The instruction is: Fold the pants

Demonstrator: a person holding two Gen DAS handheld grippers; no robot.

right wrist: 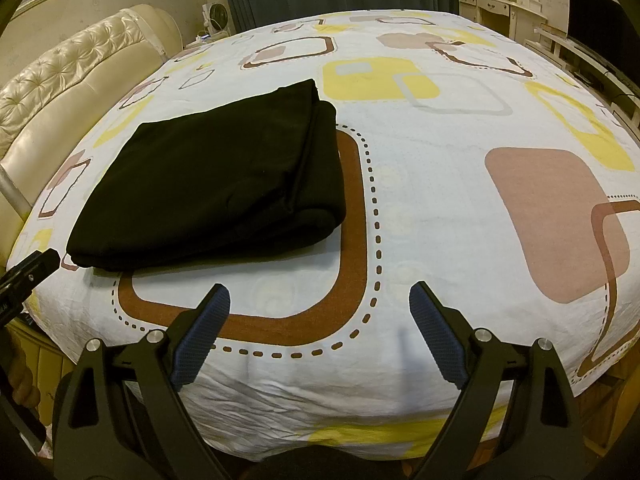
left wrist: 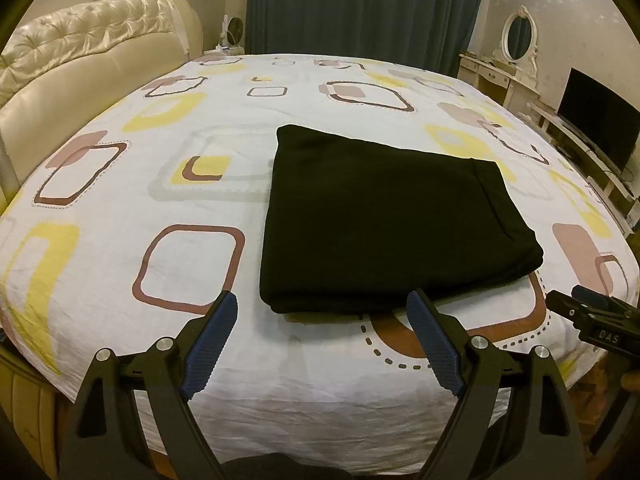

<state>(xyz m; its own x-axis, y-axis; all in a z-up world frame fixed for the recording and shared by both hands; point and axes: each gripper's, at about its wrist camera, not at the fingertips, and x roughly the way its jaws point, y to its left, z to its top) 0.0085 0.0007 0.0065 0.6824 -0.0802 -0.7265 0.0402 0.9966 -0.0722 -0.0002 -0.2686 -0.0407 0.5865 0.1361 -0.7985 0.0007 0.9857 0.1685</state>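
Observation:
The black pants (left wrist: pixel 372 216) lie folded into a compact, thick rectangle on the bed's patterned sheet (left wrist: pixel 120 184); in the right wrist view the pants (right wrist: pixel 212 184) sit at the left. My left gripper (left wrist: pixel 322 304) hovers open just short of the pants' near edge, with nothing between its blue pads. My right gripper (right wrist: pixel 320 294) is open too, over bare sheet (right wrist: pixel 440 208) to the right of the pants. Each view catches the other gripper's tip at its edge: the right one (left wrist: pixel 592 312), the left one (right wrist: pixel 28 276).
A cream tufted headboard (left wrist: pixel 80 64) borders the bed on the left. Blue curtains (left wrist: pixel 360 8) hang behind. A white dresser with an oval mirror (left wrist: pixel 520 36) and a dark TV screen (left wrist: pixel 596 120) stand at the right. The bed's near edge runs just under both grippers.

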